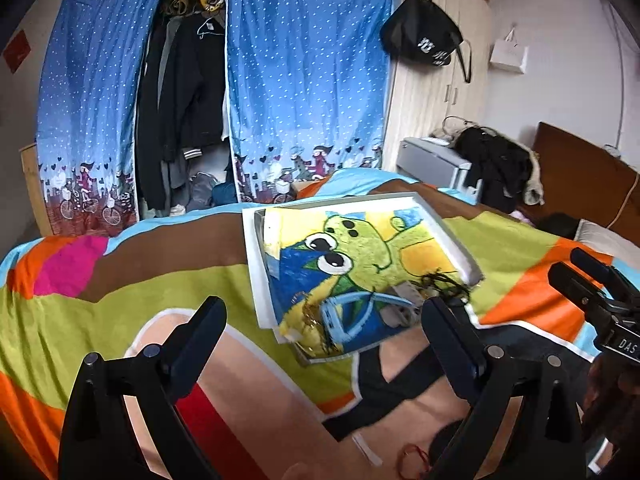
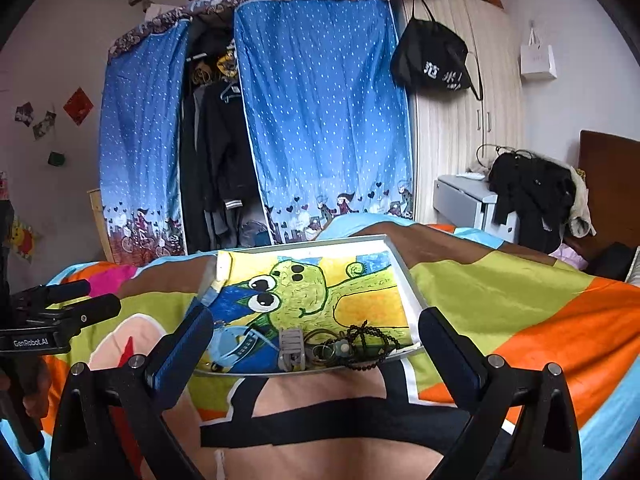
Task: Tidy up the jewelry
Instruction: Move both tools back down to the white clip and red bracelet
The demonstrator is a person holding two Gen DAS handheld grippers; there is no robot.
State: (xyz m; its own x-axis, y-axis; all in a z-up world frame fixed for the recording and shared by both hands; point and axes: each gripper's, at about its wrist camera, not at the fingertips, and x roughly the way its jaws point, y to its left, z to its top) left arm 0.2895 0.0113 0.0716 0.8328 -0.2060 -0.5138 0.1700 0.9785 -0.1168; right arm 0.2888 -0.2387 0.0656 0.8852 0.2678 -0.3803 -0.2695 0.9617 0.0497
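A white-rimmed tray lined with a frog drawing lies on the bed. Jewelry is heaped at its near edge: a black bead bracelet, a grey claw clip, some rings and a gold chain. My left gripper is open, hovering just short of the tray's near left corner and holding nothing. My right gripper is open too, its fingers straddling the heap without touching it. Each gripper shows in the other's view: the left gripper and the right gripper.
A colourful striped bedspread covers the bed. Behind stand a blue-curtained clothes rack, a wooden wardrobe with a hanging black bag, and a grey box piled with dark clothes. A thin red cord lies near me.
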